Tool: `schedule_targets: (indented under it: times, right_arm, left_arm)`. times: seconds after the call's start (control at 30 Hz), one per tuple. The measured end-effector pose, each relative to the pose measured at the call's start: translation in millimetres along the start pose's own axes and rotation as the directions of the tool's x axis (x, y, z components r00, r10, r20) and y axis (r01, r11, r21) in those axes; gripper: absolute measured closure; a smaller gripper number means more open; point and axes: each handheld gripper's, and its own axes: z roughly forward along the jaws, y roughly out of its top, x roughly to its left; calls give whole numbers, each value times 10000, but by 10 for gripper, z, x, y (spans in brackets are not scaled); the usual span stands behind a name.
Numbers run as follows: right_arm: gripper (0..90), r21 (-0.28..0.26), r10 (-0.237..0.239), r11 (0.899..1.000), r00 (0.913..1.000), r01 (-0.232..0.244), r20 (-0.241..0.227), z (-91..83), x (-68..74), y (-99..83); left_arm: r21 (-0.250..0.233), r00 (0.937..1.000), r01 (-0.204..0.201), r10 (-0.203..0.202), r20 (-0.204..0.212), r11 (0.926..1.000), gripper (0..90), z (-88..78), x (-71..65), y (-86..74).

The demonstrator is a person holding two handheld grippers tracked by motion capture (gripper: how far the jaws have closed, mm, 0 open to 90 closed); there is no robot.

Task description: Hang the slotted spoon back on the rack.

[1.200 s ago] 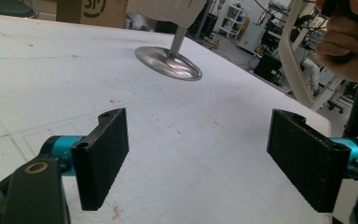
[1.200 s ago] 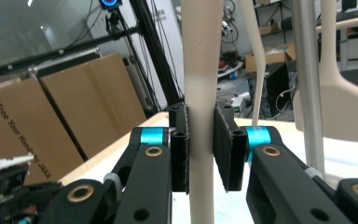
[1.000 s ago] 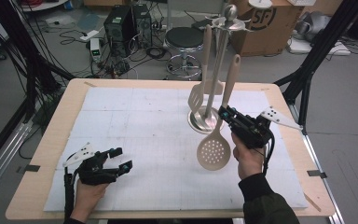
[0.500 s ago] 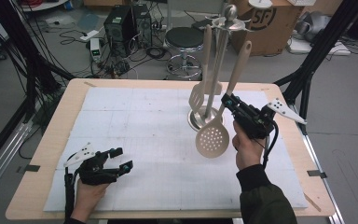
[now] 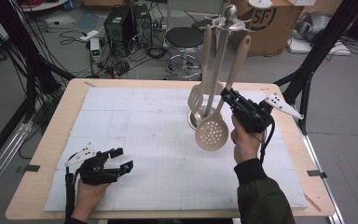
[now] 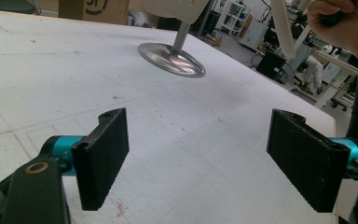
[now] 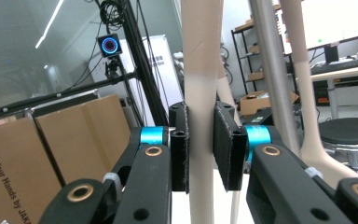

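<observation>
- White padded sheeting covers the tabletop (image 5: 135, 126), and the left tongs (image 5: 116, 161) rest on it at the near left, released, with their jaws spread wide and nothing between them.
- From the left tongs, the utensil stand's round metal base (image 6: 171, 58) lies ahead and well apart, across bare sheet; the person's left hand (image 5: 88, 193) lies flat behind them.
- Further right, the stand's upright pole (image 5: 219, 56) carries a beige slotted turner (image 5: 196, 95), which hangs on the side toward the left tongs.
- Just beside the pole, the right tongs (image 5: 227, 95) are clenched on the handle of a beige skimmer spoon (image 5: 212, 133), gripping it about midway along.
- In the right gripper view the handle (image 7: 200, 116) runs straight up between the two pads, pinched from both sides, with the pole just to its right.
- The spoon's long axis is steeply tilted: its perforated bowl hangs below and toward the person, off the tabletop, and its top end reaches up by the stand's head.
- The right hand (image 5: 244, 140) is plainly the nearer one, so I judge the coming move turns on that top end's alignment with the rack's hooks.
</observation>
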Motion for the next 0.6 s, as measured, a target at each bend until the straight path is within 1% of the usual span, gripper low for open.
schedule_targets:
  times: [0.03,0.1,0.23,0.33,0.4,0.47,0.6]
  right_arm:
    - [779,76,-68,9999,10000,68,-22,17,10,-3]
    - [779,149,-115,9998,9999,116,-67,53,29,-3]
    - [779,130,-147,9998,9998,149,-99,140,81,15]
    - [779,120,-331,9994,9994,332,-58,201,125,36]
    - [779,136,-416,9990,9991,416,14,240,149,41]
    - [779,165,-370,9992,9993,368,79,267,164,34]
    - [779,255,-431,9988,9986,423,311,292,167,13]
  left_arm:
    - [13,10000,10,-10,56,10000,214,3,-4,-1]
    - [-9,10000,31,-31,38,10000,214,5,-14,-2]
    - [-34,10000,-16,16,47,10000,214,-4,-11,-2]
    - [-71,10000,0,0,40,10000,214,-18,-8,1]
    - [-98,10000,21,-21,43,9999,214,-21,-10,2]
    - [-114,10000,47,-47,39,9999,214,-15,-10,0]
    - [-56,9999,13,-12,133,10000,214,-17,-14,-2]
